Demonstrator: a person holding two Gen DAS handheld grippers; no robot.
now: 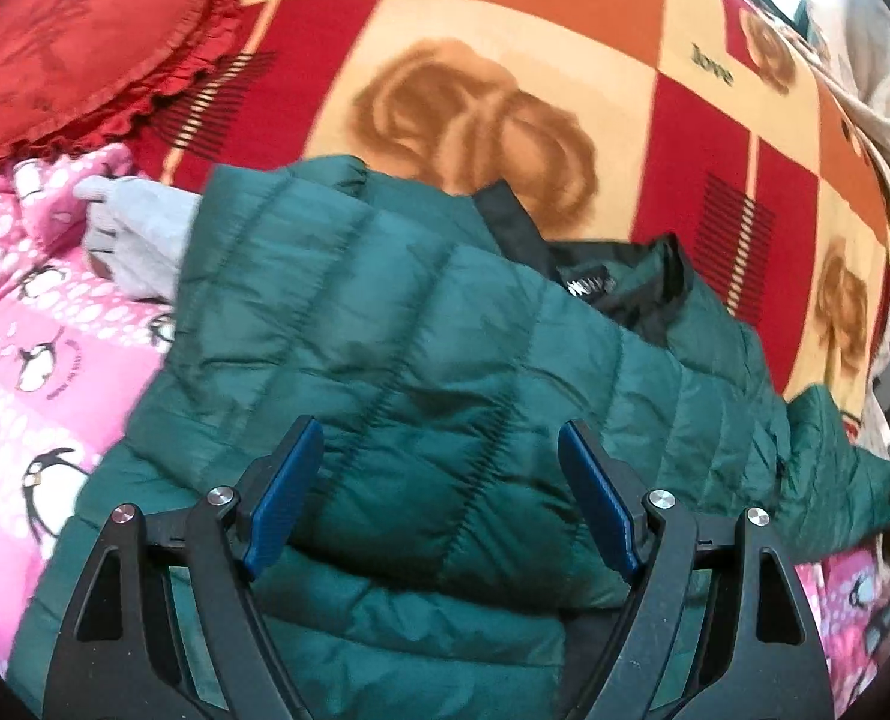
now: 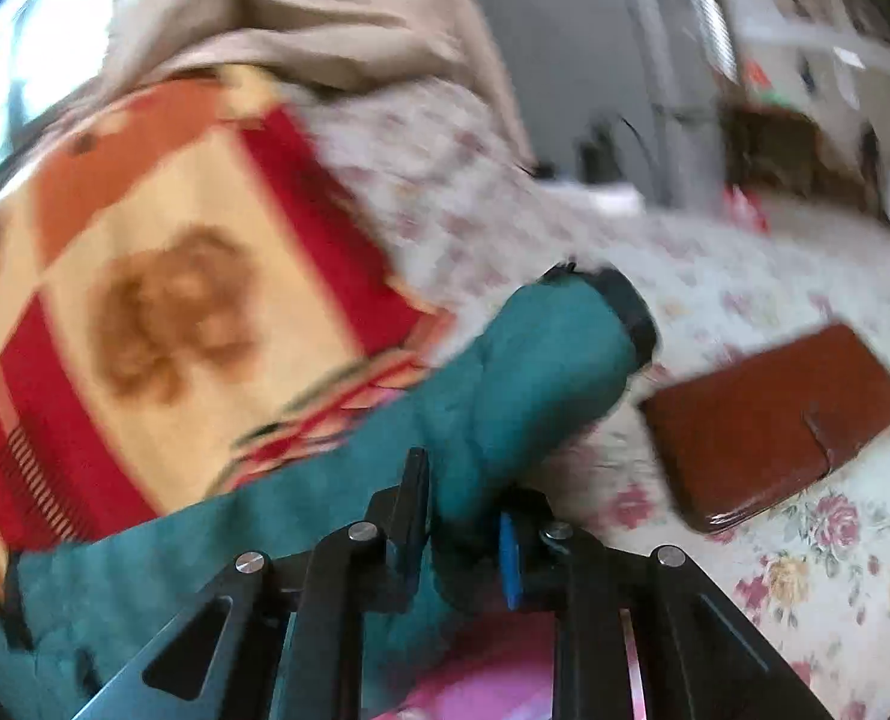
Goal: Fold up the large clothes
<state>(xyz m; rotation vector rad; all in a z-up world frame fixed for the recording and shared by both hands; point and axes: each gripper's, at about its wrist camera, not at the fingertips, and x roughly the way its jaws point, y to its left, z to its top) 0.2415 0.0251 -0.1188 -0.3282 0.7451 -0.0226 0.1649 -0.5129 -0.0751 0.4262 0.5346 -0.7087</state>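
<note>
A: What is the left gripper [image 1: 441, 495] doing?

B: Its blue-padded fingers [image 1: 282, 495] are standing wide apart, gripping nothing, and hovering over the dark green quilted puffer jacket [image 1: 396, 324]. The jacket is filling the middle of the left wrist view, running from about eight o'clock up toward three o'clock, with its black collar lining [image 1: 601, 282] showing at about one o'clock.

A: What is the jacket lying on?

B: It is lying across an orange, red and cream checked fleece blanket with bear prints [image 1: 475, 102] at twelve o'clock and a pink penguin-print quilt [image 1: 42, 348] at nine o'clock. A red heart-shaped frilled cushion [image 1: 78, 54] is sitting at ten o'clock, and a light grey knitted garment [image 1: 138, 234] is peeking out beside the jacket's edge.

A: And the right gripper [image 2: 466, 531]?

B: Its fingers are clamping on the jacket's green sleeve [image 2: 541, 360], pinching the fabric between them. The sleeve is stretching away toward one o'clock, ending in a black cuff [image 2: 631, 306]. The view is blurring.

A: Anything nearby?

B: A brown leather wallet-like case [image 2: 775, 420] is lying at three o'clock on a white floral bedsheet [image 2: 805, 570].
</note>
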